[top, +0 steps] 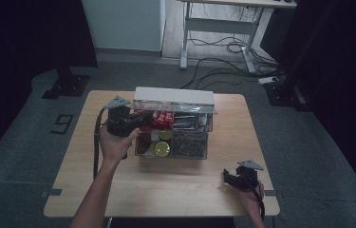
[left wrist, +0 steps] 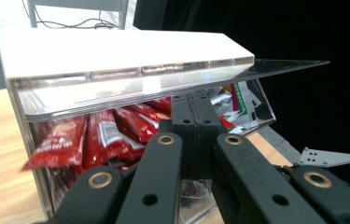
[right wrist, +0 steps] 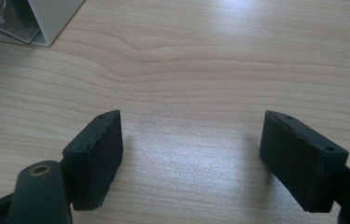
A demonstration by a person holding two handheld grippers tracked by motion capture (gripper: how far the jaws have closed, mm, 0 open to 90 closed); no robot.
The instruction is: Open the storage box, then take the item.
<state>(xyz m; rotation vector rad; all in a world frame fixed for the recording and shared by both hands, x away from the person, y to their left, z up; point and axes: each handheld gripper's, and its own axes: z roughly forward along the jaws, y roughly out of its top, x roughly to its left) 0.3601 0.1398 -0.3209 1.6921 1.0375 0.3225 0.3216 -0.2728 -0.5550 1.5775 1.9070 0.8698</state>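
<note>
The left gripper [left wrist: 195, 122], jaws pressed together and empty, sits at the open clear snack organizer [top: 173, 126] beside red packets [left wrist: 98, 135]; right gripper [right wrist: 191, 158], spread wide, rests nearer the person, so picking seems not started

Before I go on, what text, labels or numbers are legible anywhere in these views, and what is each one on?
"9": a large dark mark on the grey floor left of the table; it could be a different character seen from another side.
Red sachets in the clear box: white print, too blurred to read.
Green and white packet farther back in the box: print too small to read.
Nothing else legible.
</note>
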